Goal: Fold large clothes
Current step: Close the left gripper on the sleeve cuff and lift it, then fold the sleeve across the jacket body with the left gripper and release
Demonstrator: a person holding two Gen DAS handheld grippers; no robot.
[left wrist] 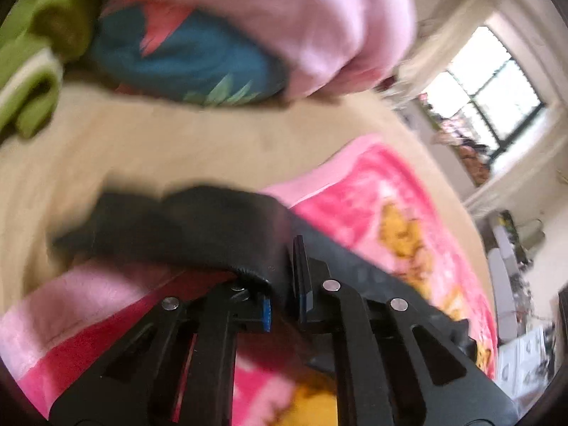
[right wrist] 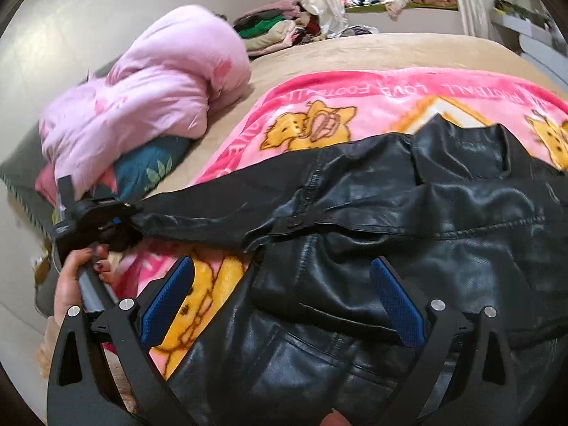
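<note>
A black leather jacket lies spread on a pink cartoon blanket on the bed. Its sleeve is stretched out to the left. My left gripper is shut on the sleeve's cuff; it also shows in the right wrist view, held by a hand. My right gripper is open and empty, hovering just above the jacket's body, its blue pads wide apart.
A pink quilt lies over a blue leaf-print pillow at the bed's head. Green fabric lies beside them. Folded clothes are piled at the far corner. A window and shelves stand beyond the beige bedsheet.
</note>
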